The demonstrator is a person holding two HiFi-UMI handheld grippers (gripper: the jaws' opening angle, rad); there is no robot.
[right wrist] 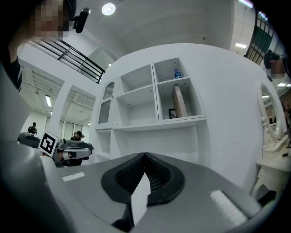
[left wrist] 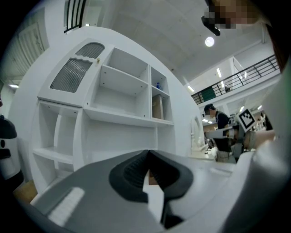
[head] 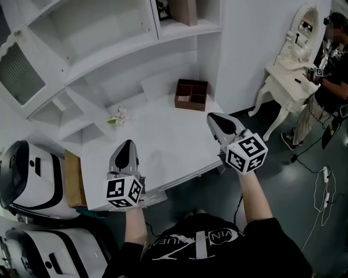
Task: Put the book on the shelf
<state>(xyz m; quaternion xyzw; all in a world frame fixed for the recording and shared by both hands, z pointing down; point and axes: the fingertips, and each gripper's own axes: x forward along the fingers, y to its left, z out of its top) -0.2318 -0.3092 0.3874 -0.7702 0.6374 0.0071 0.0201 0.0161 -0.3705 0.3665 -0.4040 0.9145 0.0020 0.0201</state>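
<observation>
A brown book (head: 185,11) stands upright in the upper right compartment of the white shelf unit (head: 98,49). The same book shows in the right gripper view (right wrist: 179,101) and in the left gripper view (left wrist: 157,107). My left gripper (head: 129,143) hovers over the front left of the white desk (head: 163,141), shut and empty. My right gripper (head: 215,117) is over the desk's right edge, also shut with nothing in it. In the gripper views the left gripper (left wrist: 148,152) and the right gripper (right wrist: 145,155) have their jaws met at the tip, both facing the shelf.
A brown open box (head: 191,95) sits at the back of the desk, and a small flower sprig (head: 118,117) lies at the back left. White rounded machines (head: 27,179) stand at the left. An ornate white dressing table (head: 291,70) and a person (head: 331,70) are at the right.
</observation>
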